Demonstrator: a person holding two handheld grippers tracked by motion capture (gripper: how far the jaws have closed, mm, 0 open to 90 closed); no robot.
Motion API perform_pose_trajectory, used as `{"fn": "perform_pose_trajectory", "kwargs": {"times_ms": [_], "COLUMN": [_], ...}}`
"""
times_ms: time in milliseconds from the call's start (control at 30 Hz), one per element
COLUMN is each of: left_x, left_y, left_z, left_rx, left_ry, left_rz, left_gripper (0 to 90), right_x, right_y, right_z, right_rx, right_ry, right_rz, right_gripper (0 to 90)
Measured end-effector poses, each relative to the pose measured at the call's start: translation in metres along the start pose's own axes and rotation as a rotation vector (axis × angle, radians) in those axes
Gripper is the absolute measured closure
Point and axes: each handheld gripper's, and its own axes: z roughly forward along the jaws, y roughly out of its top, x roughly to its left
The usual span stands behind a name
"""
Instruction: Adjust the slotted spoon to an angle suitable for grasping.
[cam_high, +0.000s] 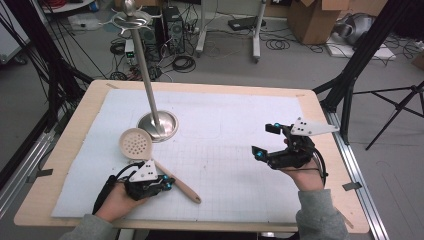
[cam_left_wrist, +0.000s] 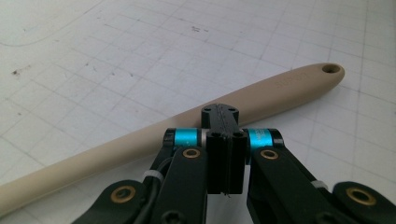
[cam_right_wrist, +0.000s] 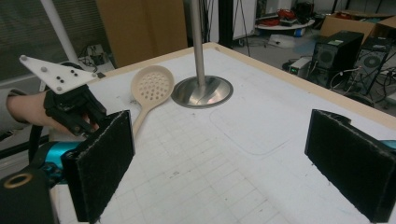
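Note:
A beige slotted spoon (cam_high: 135, 143) lies on the white mat, its bowl near the stand's base and its handle (cam_left_wrist: 280, 88) running toward the front edge. My left gripper (cam_high: 167, 184) is low over the mat right against the handle's near side. Its jaws (cam_left_wrist: 219, 112) are shut flat on each other with nothing between them, and the handle passes just beyond their tips. My right gripper (cam_high: 265, 140) hovers at the right of the mat, open wide, with nothing between its pads (cam_right_wrist: 105, 163). The right gripper view also catches the spoon (cam_right_wrist: 152, 88) and the left gripper (cam_right_wrist: 86, 119).
A metal stand with a round base (cam_high: 157, 125) and a tall pole (cam_high: 145, 70) rises at the mat's back left. The white gridded mat (cam_high: 225, 150) covers the wooden table (cam_high: 325, 165). Cables, computer cases and boxes sit on the floor beyond.

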Motion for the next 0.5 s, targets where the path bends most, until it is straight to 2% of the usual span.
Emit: {"fn": "perform_pose_trajectory", "kwargs": {"times_ms": [267,367,500], "left_x": [0.006,0.007,0.017], "left_y": [0.008,0.008,0.007], "left_z": [0.012,0.011,0.002], "left_rx": [0.002,0.004,-0.03], "left_ry": [0.009,0.013,0.041], "left_rz": [-0.022,-0.035,-0.071], "left_gripper": [89.5,89.5,89.5], "right_x": [0.001,0.0,-0.002], "right_y": [-0.004,-0.006,-0.009], "right_z": [-0.008,-0.01,-0.013], "right_rx": [0.007,0.014,0.021], "right_ry": [-0.008,-0.012,-0.018], "right_rz": [0.01,0.013,0.015], "right_gripper": [7.2,7.3,7.2]}}
